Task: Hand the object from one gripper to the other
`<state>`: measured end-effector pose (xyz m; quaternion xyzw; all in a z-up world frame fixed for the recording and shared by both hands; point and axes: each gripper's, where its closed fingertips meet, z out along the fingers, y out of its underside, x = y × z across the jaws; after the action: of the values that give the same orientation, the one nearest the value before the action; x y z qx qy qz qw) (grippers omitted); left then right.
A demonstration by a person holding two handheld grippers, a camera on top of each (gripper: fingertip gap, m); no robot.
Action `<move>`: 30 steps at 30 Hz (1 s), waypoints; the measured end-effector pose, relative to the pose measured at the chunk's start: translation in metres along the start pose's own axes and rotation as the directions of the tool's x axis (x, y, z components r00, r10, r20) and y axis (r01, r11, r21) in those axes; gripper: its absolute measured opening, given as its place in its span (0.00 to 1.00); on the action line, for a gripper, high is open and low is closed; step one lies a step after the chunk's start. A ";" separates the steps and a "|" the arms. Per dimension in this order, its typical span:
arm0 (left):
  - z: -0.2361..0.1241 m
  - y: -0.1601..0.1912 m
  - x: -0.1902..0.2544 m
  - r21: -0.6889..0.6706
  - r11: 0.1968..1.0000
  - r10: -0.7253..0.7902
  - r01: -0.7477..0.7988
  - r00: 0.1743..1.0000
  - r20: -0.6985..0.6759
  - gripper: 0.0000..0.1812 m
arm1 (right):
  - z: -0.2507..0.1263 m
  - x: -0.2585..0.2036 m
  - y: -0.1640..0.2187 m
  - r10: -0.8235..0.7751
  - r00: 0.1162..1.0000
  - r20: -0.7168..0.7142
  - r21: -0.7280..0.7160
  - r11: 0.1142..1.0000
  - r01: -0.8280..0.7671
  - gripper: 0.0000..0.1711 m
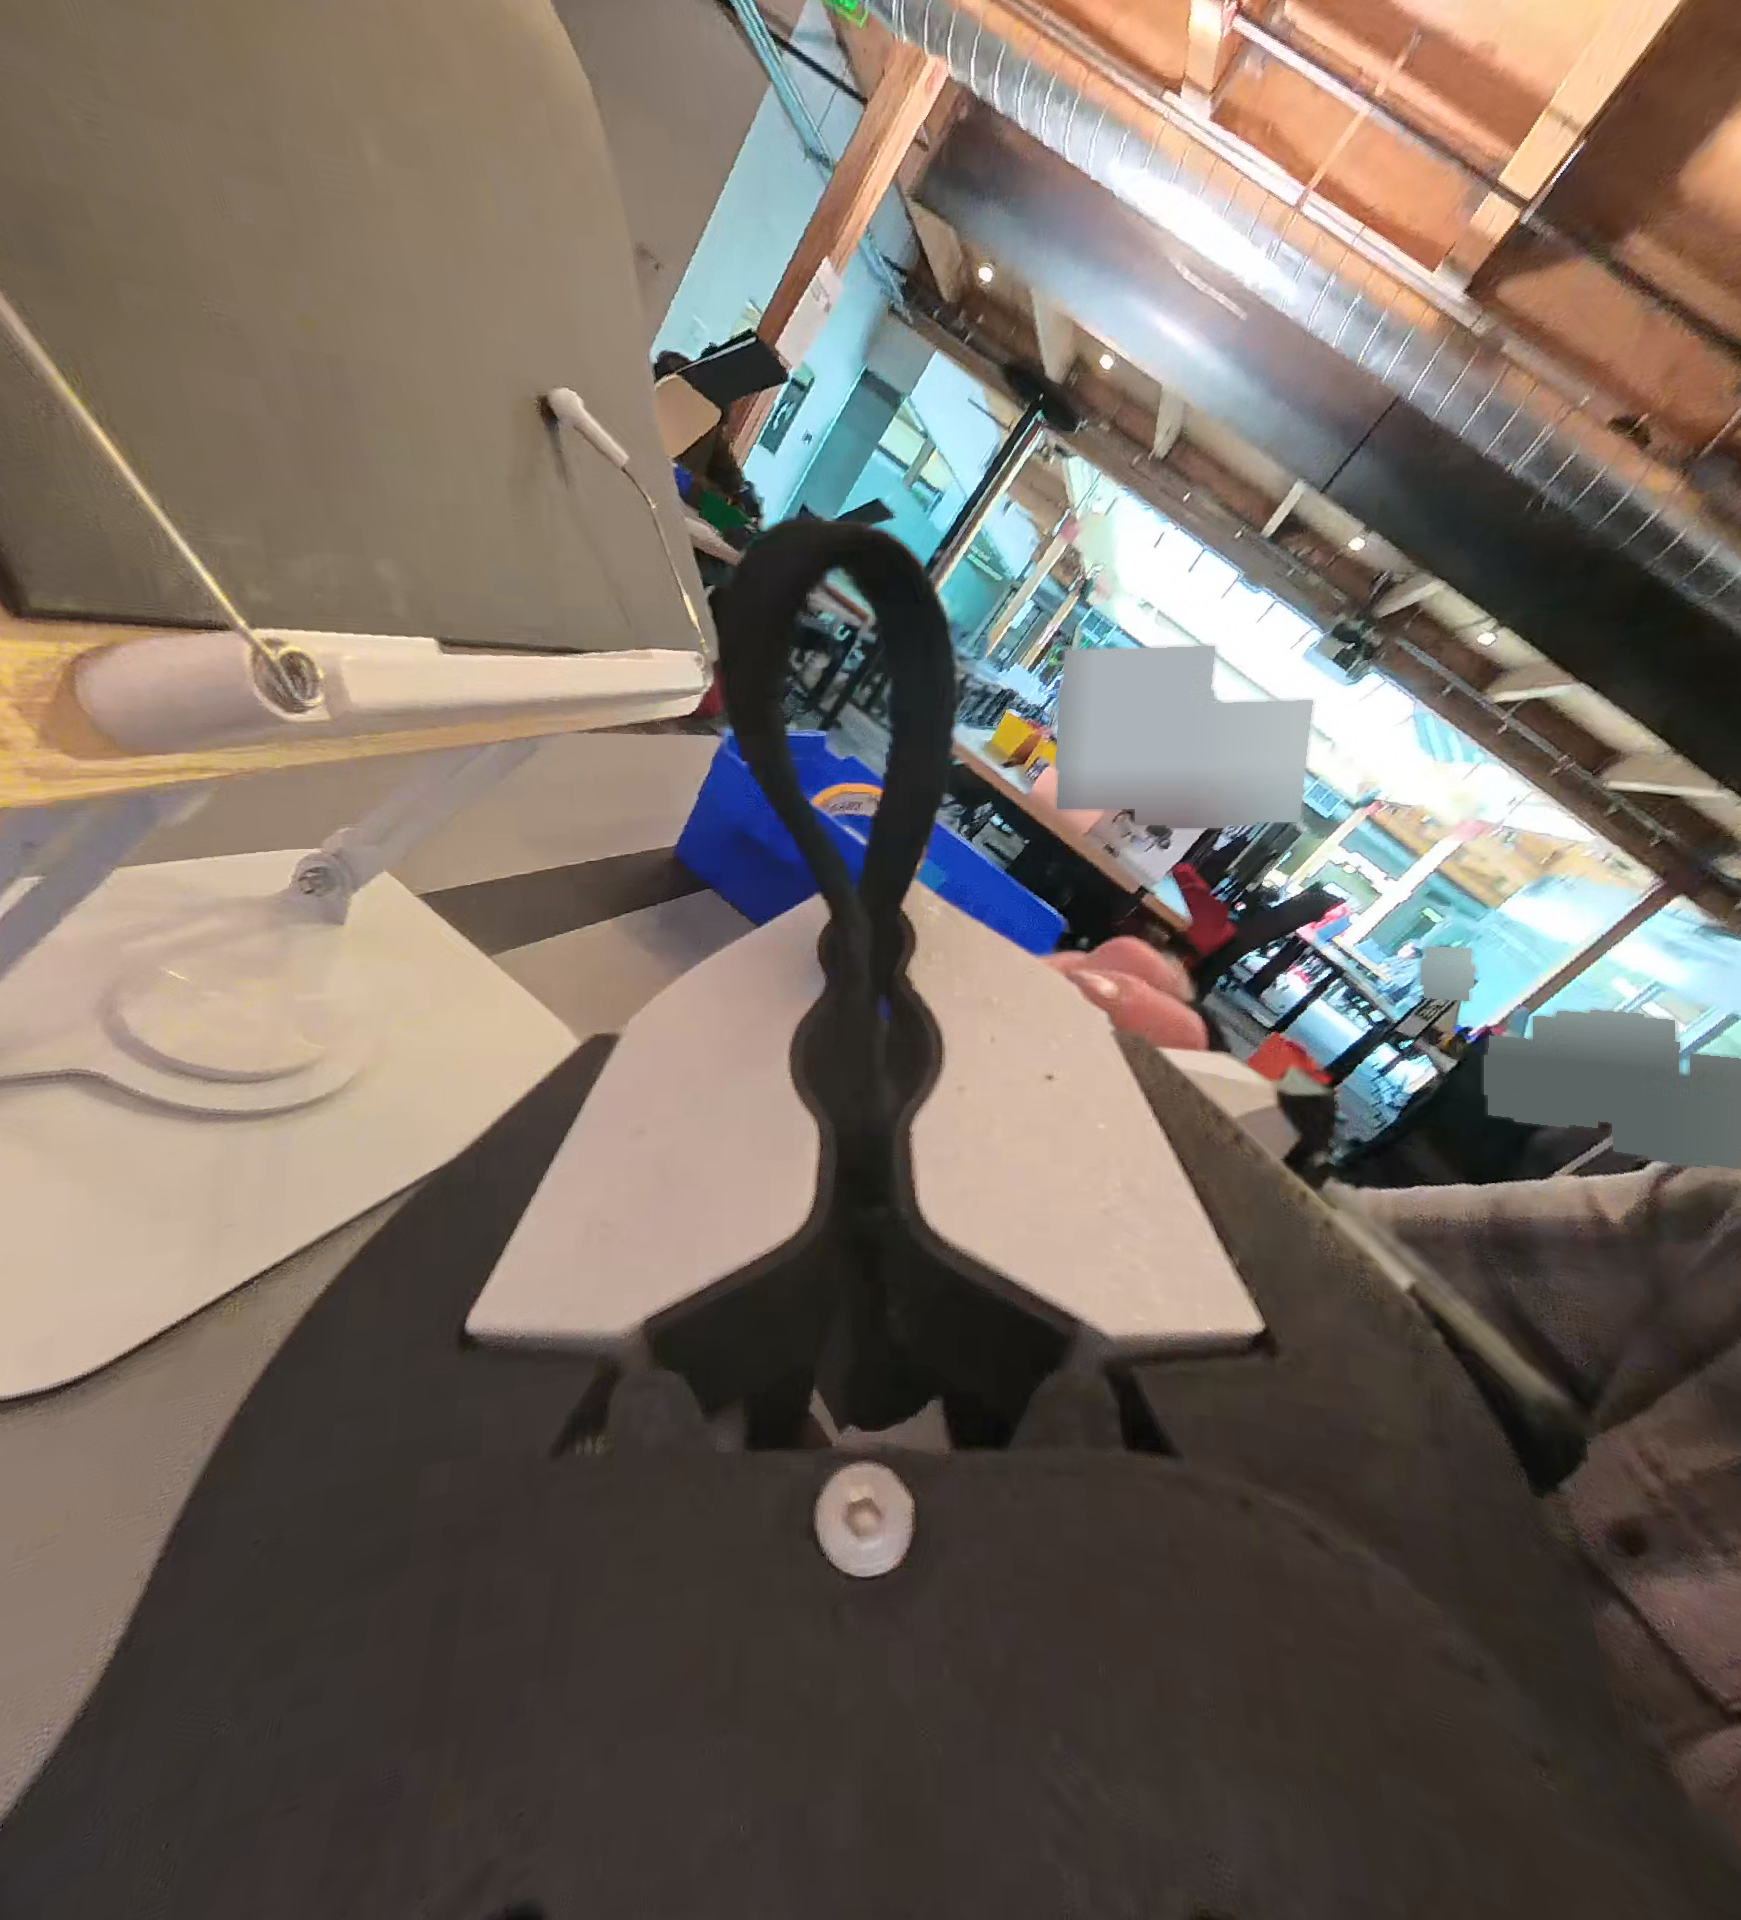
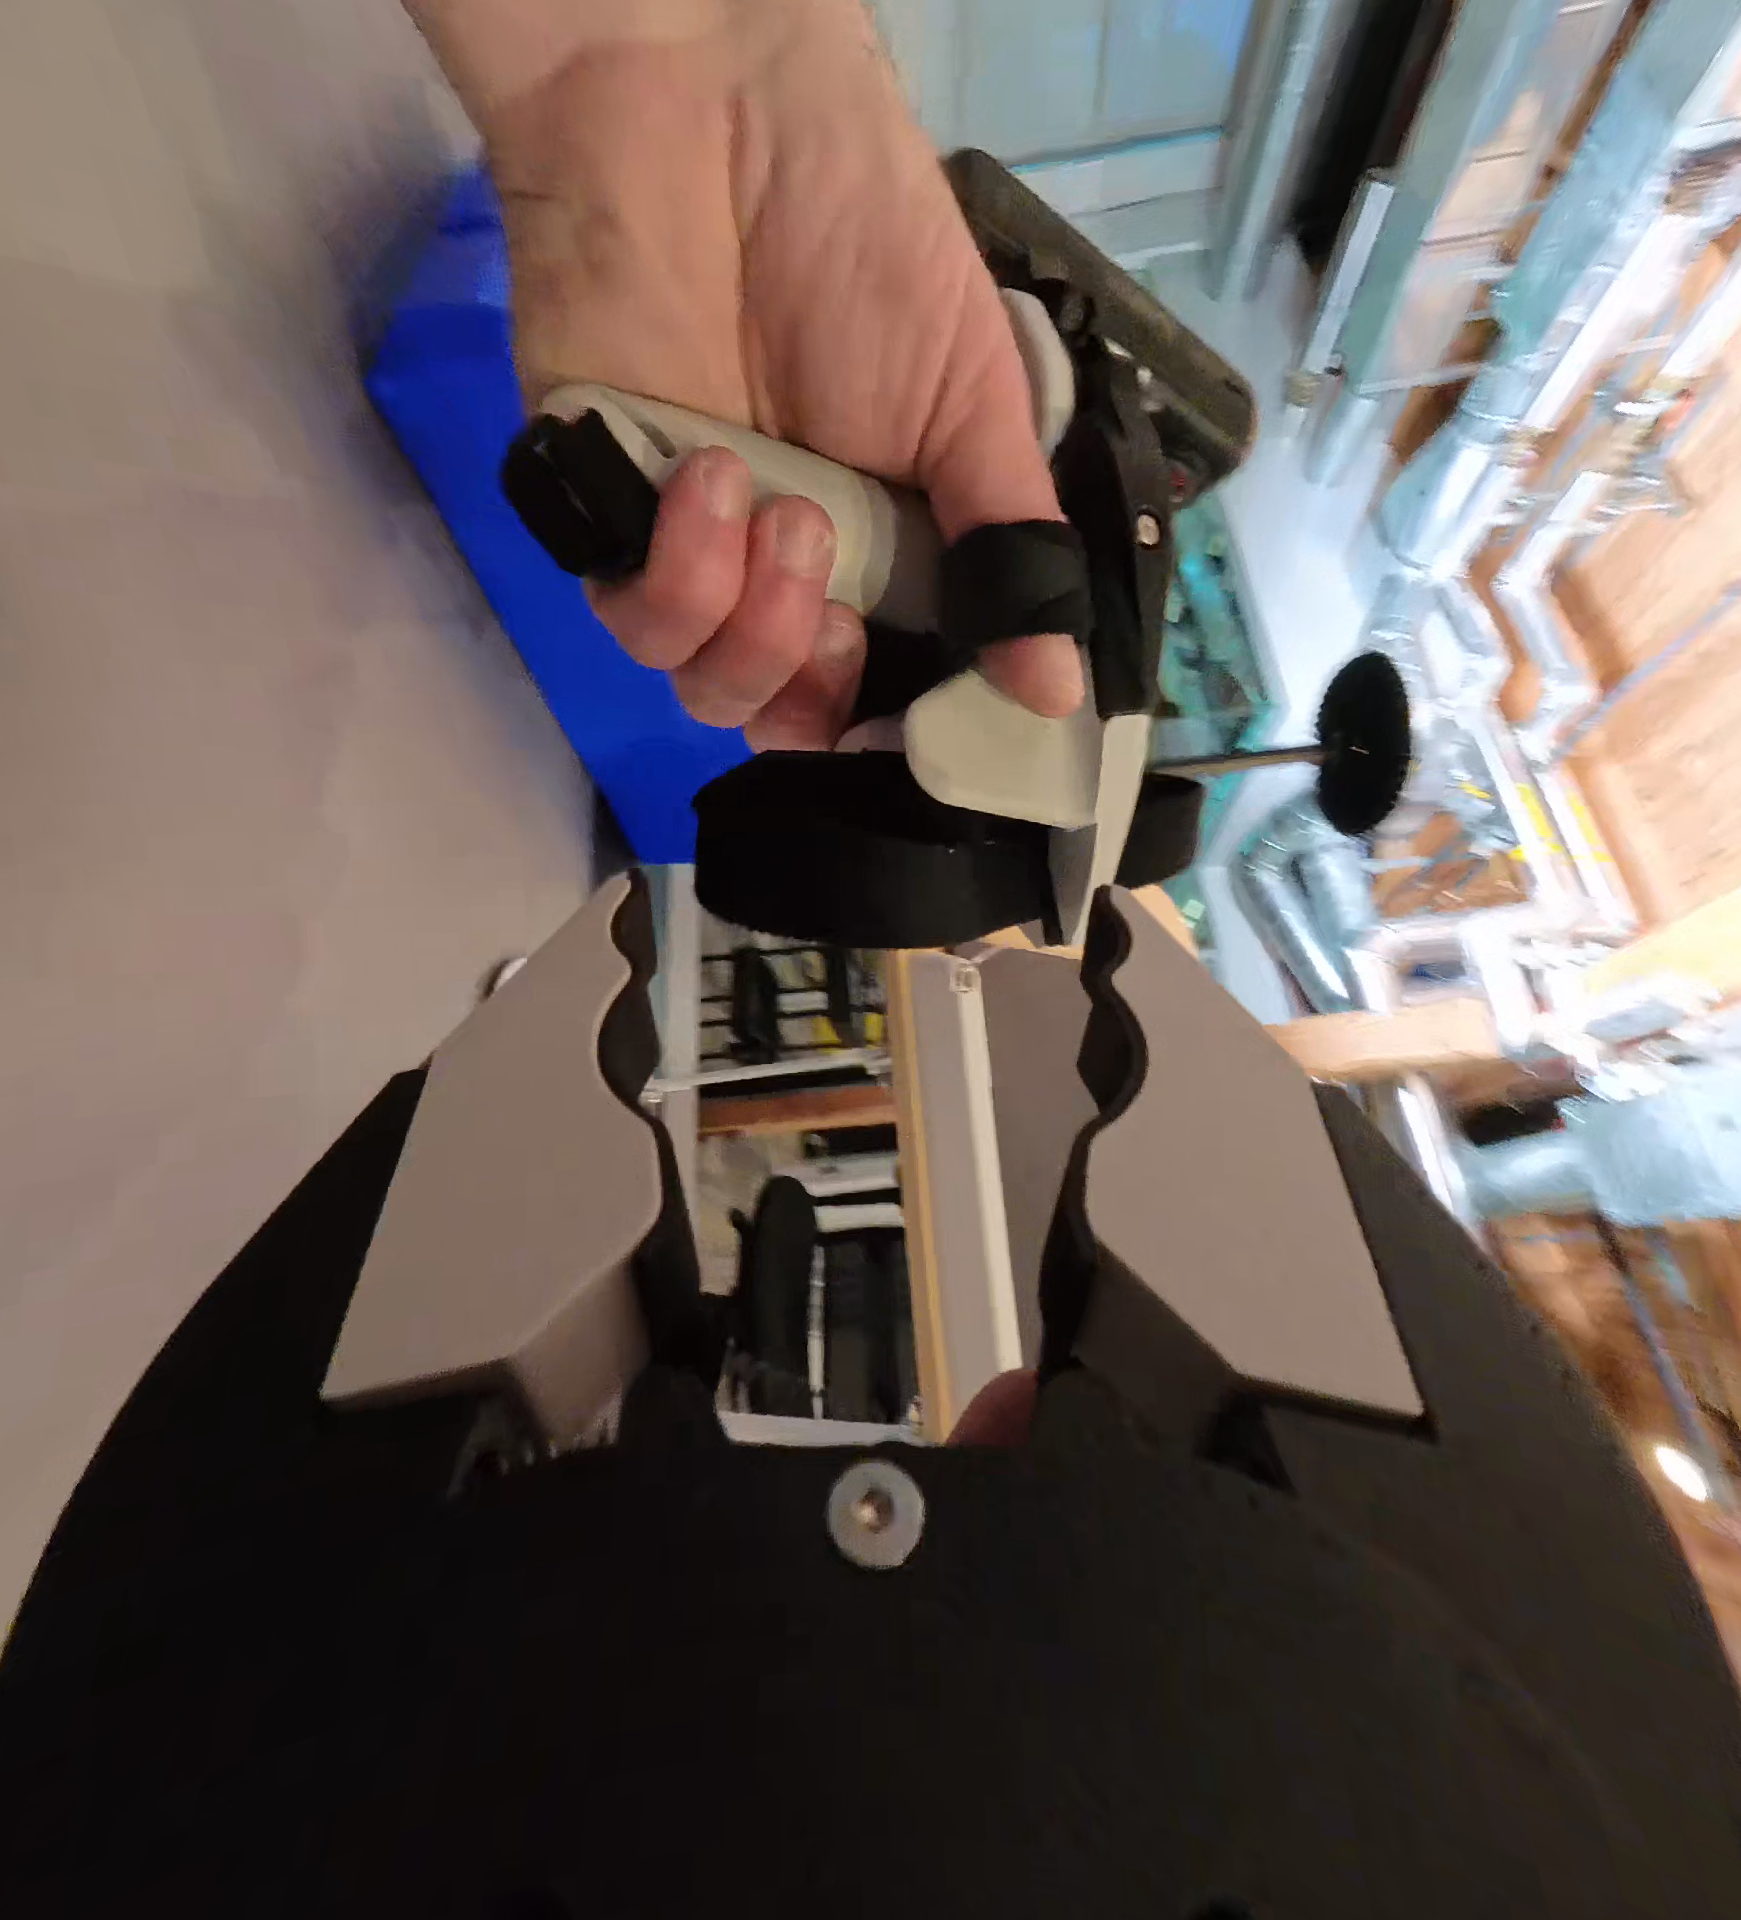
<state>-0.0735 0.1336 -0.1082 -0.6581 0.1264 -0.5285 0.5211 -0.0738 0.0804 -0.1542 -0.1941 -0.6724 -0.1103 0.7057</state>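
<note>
A black fabric loop (image 1: 933, 675) stands up from between the fingertips of my left gripper (image 1: 864, 940), which is shut on its lower end. In the right wrist view the same loop (image 2: 845, 852) lies sideways, held by the left gripper's grey fingers (image 2: 1105, 821), with a hand (image 2: 793, 260) around that gripper's handle. My right gripper (image 2: 866, 902) is open and empty. Its two fingertips sit just short of the loop, one on each side of it.
A blue bin (image 1: 762, 842) sits on the grey table behind the loop, and it also shows in the right wrist view (image 2: 533, 582). A white stand (image 1: 222, 987) carrying a grey screen (image 1: 274, 312) is at the left. A sleeve (image 1: 1624, 1403) is at the right.
</note>
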 end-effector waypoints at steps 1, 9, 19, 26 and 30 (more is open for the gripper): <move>0.000 -0.001 0.003 0.012 1.000 -0.016 0.016 1.000 -0.013 0.01 | 0.003 0.002 0.000 0.000 0.999 -0.047 -0.021 1.000 -0.001 0.46; 0.004 -0.005 0.016 0.078 0.993 -0.088 0.093 0.994 -0.071 0.01 | 0.007 0.013 0.005 0.022 0.973 -0.232 -0.120 0.991 -0.051 0.28; 0.003 -0.009 0.009 0.096 0.995 -0.021 0.023 1.000 -0.018 0.15 | 0.000 0.027 0.016 0.062 0.973 -0.222 -0.109 0.990 -0.088 0.01; -0.011 -0.033 0.005 0.044 0.906 0.407 -0.422 0.893 0.195 0.36 | -0.003 0.029 0.046 0.100 0.992 -0.070 -0.147 0.983 -0.110 0.00; -0.010 -0.025 0.019 -0.127 0.707 0.706 -0.696 0.682 0.192 0.37 | -0.009 0.013 0.051 0.062 0.993 0.097 -0.130 0.990 -0.049 0.01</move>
<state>-0.0842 0.1253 -0.0780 -0.6265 0.3197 -0.2077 0.6798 -0.0436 0.1241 -0.1476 -0.2629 -0.6932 -0.1232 0.6597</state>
